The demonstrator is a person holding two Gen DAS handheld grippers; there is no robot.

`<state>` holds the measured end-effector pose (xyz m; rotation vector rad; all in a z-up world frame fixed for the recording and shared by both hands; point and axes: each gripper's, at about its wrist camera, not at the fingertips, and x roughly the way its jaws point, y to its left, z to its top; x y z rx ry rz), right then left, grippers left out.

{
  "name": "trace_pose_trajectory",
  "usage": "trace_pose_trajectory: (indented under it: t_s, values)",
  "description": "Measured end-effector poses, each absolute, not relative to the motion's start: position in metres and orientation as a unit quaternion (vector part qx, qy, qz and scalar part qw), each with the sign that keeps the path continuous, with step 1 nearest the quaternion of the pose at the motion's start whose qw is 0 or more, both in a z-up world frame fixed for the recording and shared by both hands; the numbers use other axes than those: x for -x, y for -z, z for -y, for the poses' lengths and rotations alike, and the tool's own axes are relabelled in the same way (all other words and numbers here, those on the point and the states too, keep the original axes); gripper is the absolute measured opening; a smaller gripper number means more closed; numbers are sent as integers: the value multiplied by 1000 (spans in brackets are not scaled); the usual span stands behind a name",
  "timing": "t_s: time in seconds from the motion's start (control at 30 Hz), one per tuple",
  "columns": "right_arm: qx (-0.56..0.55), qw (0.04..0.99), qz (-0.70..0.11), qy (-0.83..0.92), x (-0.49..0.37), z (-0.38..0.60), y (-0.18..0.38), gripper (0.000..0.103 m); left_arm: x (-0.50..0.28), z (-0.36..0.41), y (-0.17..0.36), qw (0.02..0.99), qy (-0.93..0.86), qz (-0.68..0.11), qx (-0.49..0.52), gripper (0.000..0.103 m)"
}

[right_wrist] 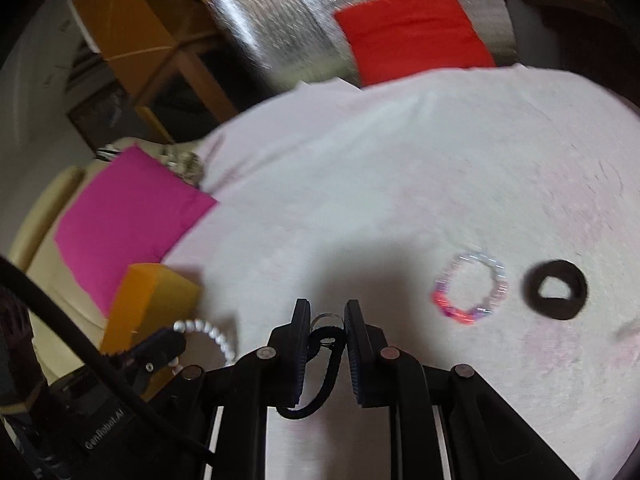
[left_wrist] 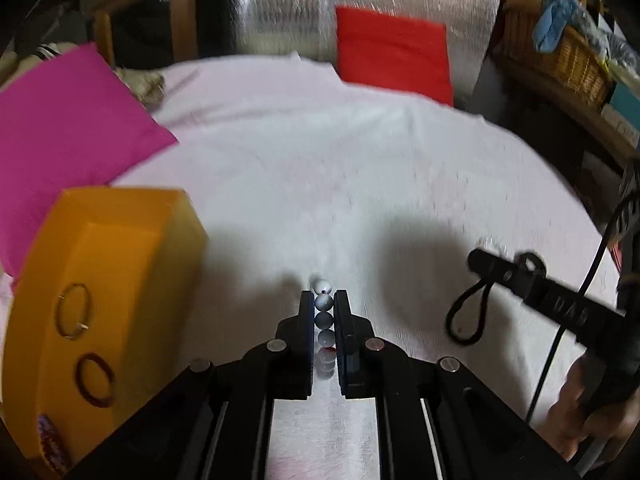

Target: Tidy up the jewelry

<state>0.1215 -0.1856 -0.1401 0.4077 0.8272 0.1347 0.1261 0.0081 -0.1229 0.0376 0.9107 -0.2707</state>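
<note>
My left gripper is shut on a white pearl bracelet, whose beads line up between the fingers just above the pale cloth. To its left stands an orange box holding a thin gold hoop and a brown bangle. My right gripper is shut on a black cord loop with a small silver ring at its top. In the left wrist view the right gripper hangs at the right, with the cord loop dangling below. On the cloth lie a pink-and-red bead bracelet and a black scrunchie.
A pale pink cloth covers the surface. A magenta cloth lies far left and a red one at the back against a silver sheet. A wicker basket sits on shelves at right. A hand holds the right tool.
</note>
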Motion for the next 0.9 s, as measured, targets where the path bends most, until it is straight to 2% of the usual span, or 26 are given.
trace_pose_trajectory:
  t_s: [0.23,0.37,0.43,0.53,0.57,0.6,0.9]
  values:
    - [-195,857,-475,-43,-130,214,169,19,-139,3,150,866,126,-483,-28,10]
    - [-215,842,-491,-56,-126,225,172,22,-144,6,162,853,131,-504,-32,12]
    - [-226,835,-498,-63,-124,230,173,28,-143,7,162,853,135,-503,-39,16]
    - [-245,827,-502,-68,-120,235,173,34,-140,5,161,851,145,-503,-35,39]
    - [-252,824,-503,-70,-119,237,173,36,-137,5,161,852,144,-502,-40,51]
    - [-258,823,-502,-69,-118,237,173,36,-134,4,160,852,142,-502,-46,55]
    - [-295,818,-492,-43,-103,239,172,38,-115,-20,151,858,113,-499,-48,59]
